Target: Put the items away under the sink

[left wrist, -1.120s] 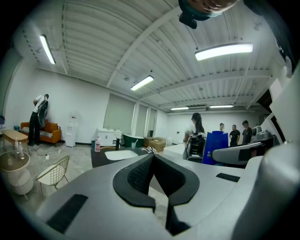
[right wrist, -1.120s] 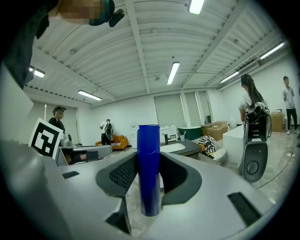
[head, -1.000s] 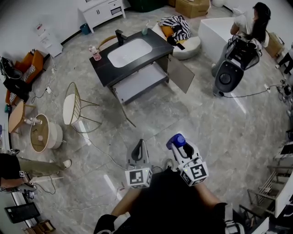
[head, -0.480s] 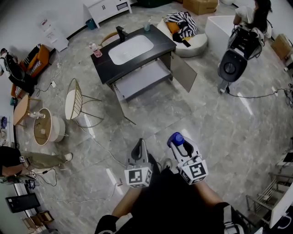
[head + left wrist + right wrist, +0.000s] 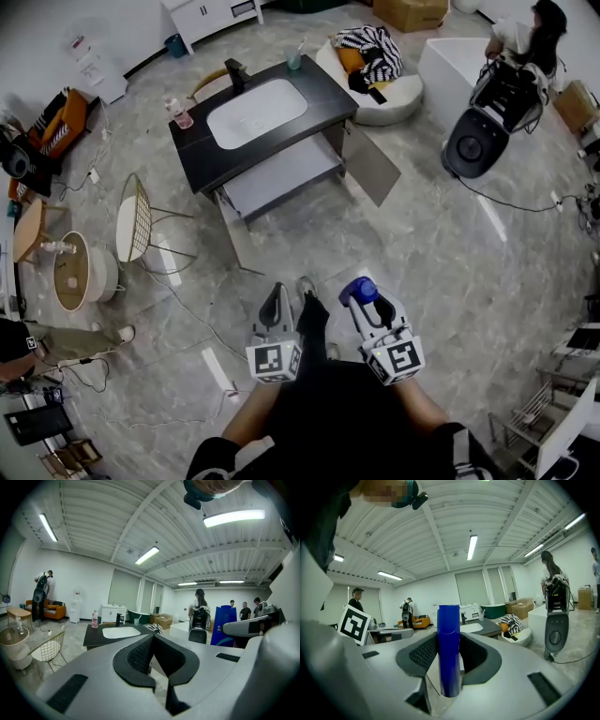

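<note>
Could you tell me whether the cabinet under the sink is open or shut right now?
Open: the vanity's door stands swung outward, and the pale cabinet floor below the counter lies exposed in the head view.

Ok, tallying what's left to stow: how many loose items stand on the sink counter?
2 on the counter: a pink bottle at its left end, a cup at its far edge, right of the faucet. Smaller ones may be hidden.

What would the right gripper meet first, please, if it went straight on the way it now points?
Probably the open sink cabinet: the right gripper, shut on a blue bottle, points at it, with only bare floor between. Depth is hard to judge.
</note>
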{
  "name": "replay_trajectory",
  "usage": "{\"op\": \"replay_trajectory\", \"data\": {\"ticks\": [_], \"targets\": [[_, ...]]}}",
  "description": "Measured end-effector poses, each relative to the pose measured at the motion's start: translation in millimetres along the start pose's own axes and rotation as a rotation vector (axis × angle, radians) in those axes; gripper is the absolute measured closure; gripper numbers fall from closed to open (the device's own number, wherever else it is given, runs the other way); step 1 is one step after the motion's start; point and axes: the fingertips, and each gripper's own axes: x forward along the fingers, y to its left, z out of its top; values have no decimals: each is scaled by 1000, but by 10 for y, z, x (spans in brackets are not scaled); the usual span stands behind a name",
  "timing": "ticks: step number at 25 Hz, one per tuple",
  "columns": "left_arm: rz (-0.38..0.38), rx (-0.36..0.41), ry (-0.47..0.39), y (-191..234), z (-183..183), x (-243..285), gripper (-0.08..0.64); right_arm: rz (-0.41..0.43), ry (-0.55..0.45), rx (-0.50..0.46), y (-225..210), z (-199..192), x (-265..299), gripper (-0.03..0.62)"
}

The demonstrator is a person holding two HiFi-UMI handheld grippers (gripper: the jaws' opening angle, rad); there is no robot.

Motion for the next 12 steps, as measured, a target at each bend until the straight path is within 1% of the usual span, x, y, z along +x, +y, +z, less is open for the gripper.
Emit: {"op": "replay_trajectory", "data": {"ticks": [3,6,8,12], "targets": [[-2,-6,-2,196,120,494,545,-5,16,-16,-206,143,452,449],[-25,-8,15,390,192,993,545,-10,33,-24,-408,284,946,449],[-43,-3,23,461,231,1291,545,-11,37,-23,-545,359,1225,449],[-64,9,0,530,379,1782,545,6,23,-29,-764,506,1739,449]]}}
